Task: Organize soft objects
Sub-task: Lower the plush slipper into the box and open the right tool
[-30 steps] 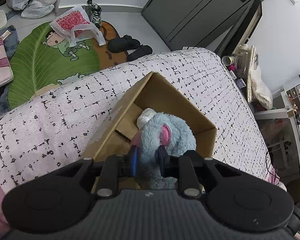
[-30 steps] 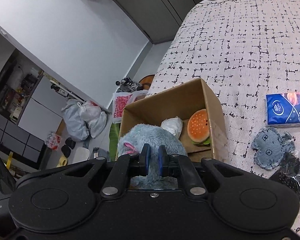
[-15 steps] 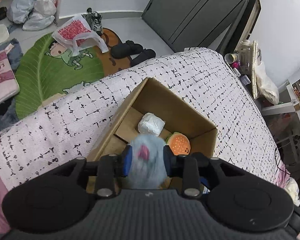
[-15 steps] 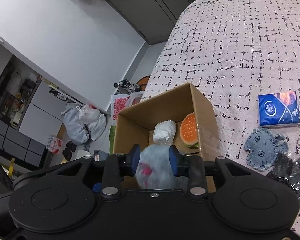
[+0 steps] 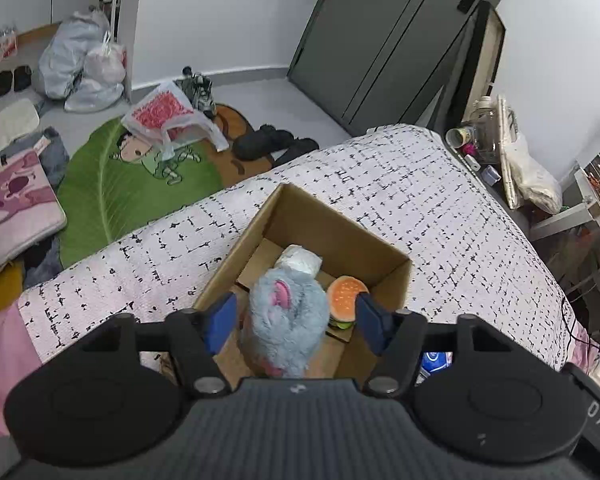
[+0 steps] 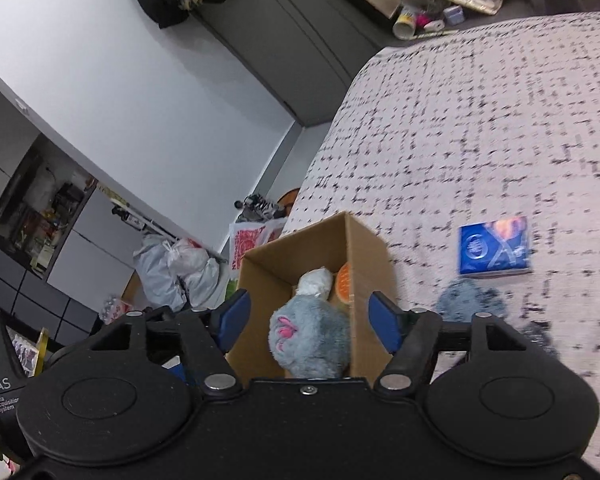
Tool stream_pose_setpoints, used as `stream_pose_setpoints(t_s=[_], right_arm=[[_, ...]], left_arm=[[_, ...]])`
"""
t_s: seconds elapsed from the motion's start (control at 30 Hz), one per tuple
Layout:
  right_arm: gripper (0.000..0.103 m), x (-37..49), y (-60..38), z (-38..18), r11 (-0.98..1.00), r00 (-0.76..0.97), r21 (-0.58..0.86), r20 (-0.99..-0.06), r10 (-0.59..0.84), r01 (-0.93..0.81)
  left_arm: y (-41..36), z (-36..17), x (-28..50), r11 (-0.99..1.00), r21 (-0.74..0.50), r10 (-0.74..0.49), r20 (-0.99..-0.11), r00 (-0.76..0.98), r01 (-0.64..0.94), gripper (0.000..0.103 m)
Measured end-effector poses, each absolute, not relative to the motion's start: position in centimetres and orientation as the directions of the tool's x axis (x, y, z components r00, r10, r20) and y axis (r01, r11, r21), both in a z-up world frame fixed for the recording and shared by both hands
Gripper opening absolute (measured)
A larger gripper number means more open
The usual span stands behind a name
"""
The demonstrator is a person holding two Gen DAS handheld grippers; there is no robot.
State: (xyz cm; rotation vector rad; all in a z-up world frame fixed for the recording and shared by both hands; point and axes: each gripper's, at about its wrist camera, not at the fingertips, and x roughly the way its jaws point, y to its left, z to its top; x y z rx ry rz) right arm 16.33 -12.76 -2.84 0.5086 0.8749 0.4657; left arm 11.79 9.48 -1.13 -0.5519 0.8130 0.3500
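Observation:
A fluffy blue-grey plush toy [image 5: 286,316] with pink ears sits in an open cardboard box [image 5: 332,232] on the bed. The plush also shows in the right wrist view [image 6: 310,340], inside the box [image 6: 296,256]. A white soft bundle [image 5: 300,260] and a burger plush [image 5: 346,296] lie in the box beside it. My left gripper [image 5: 296,322] is open, its blue pads wide on either side of the plush, not touching. My right gripper [image 6: 310,322] is open the same way above the plush.
A blue tissue pack [image 6: 494,248], a grey fabric piece [image 6: 470,306] and a dark item lie on the patterned bedspread [image 6: 480,120] right of the box. The floor beyond holds a green rug [image 5: 112,188], bags and slippers. A cluttered shelf stands at the bed's far side.
Both grippers were shut on the plush a second ago. They have opened wide and drawn back upward. The plush has dropped into the box and rests there.

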Motion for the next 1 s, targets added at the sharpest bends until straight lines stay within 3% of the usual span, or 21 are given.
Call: stream_pose_setpoints(t_s=[0.13, 0.4, 0.57, 1.0], right_arm=[[0.075, 15.5, -15.0, -2.1, 0.79, 0.58, 0.59, -0.589, 0.563, -0.168], [0.089, 14.3, -18.6, -1.3, 0.8, 0.594, 0.578, -0.591, 0.546, -0.161], [0.095, 13.7, -21.0, -0.9, 0.806, 0.601, 0.572, -0.594, 0.534, -0.151], [0.097, 12.8, -26.7, -1.5, 0.804, 0.61, 0.59, -0.611, 0.505, -0.074]], left_arm=[[7.9, -0.4, 11.4, 0.822, -0.311, 0.09, -0.756, 0.648, -0.477, 0.08], [4.6, 0.4, 11.0, 0.857, -0.28, 0.058, -0.782, 0.621, -0.433, 0.091], [2.5, 1.2, 10.6, 0.881, -0.247, 0.063, -0.783, 0.619, -0.402, 0.093], [-2.5, 1.6, 10.5, 0.91, -0.246, 0.013, -0.788, 0.616, -0.334, 0.093]])
